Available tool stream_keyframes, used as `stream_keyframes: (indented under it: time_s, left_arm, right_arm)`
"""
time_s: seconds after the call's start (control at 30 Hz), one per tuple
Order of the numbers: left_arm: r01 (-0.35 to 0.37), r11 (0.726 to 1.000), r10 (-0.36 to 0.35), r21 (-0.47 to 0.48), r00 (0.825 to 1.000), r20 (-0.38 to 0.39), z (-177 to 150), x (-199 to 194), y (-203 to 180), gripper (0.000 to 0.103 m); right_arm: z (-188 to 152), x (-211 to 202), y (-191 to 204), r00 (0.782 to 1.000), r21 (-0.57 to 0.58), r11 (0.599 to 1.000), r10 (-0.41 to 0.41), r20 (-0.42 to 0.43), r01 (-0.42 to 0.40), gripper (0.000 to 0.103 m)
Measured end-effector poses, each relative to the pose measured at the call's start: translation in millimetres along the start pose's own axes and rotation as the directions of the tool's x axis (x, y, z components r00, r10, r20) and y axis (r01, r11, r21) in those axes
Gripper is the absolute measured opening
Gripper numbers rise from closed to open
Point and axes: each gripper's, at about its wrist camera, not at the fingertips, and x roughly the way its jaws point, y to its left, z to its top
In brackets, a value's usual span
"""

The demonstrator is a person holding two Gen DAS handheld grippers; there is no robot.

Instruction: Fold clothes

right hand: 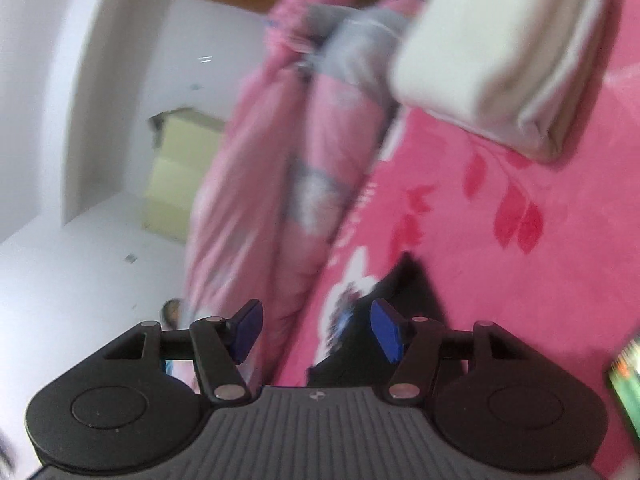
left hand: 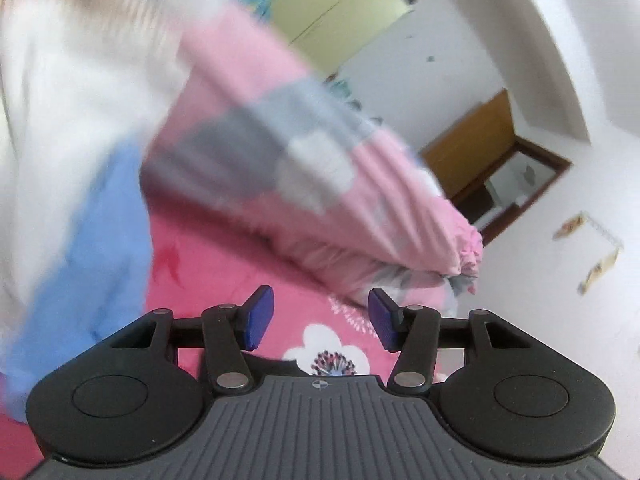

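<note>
My left gripper (left hand: 320, 316) is open, its blue pads apart with nothing between them, above a pink flowered bed sheet (left hand: 224, 264). A blurred white and blue garment (left hand: 92, 208) fills the left of that view. My right gripper (right hand: 318, 330) is also open and empty. Just past its right finger a black garment (right hand: 412, 284) lies on the pink sheet (right hand: 520, 280). A folded cream cloth (right hand: 492, 60) sits further back at the upper right. Both views are motion-blurred.
A bunched pink and grey quilt (left hand: 320, 168) (right hand: 260, 160) lies along the bed's far side. Beyond it are white walls, a yellow-green cabinet (left hand: 340, 8) (right hand: 176, 176) and a brown wooden door (left hand: 472, 148). A green object (right hand: 628, 372) shows at the right edge.
</note>
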Motion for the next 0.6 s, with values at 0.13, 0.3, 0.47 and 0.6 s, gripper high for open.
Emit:
stream_keyframes:
  time_s: [0.13, 0.3, 0.47, 0.6]
  left_arm:
    - [-0.094, 0.987, 0.099, 0.127, 0.994, -0.035, 6.9, -59.6, -35.1, 0.069]
    - [-0.130, 0.985, 0.150, 0.112, 0.969, -0.196, -60.5, -50.1, -20.1, 0.073]
    - [-0.108, 0.994, 0.094, -0.022, 0.932, -0.351, -164.6, -0.5, 22.3, 0.068]
    - [-0.108, 0.990, 0.068, -0.094, 0.931, -0.358, -226.3, 30.3, 45.3, 0.066]
  right_arm:
    - [-34.6, -43.4, 19.8, 0.980, 0.040, 0.983, 0.184, -0.080, -0.182, 0.072]
    - [-87.4, -36.3, -4.2, 0.964, 0.176, 0.969, 0.203, -0.173, -0.172, 0.074]
    - [-124.4, 0.0, -44.4, 0.979, 0.208, 0.977, -0.004, -0.202, 0.047, 0.071]
    - [-137.0, 18.8, -45.6, 0.973, 0.120, 0.981, -0.131, -0.192, 0.156, 0.064]
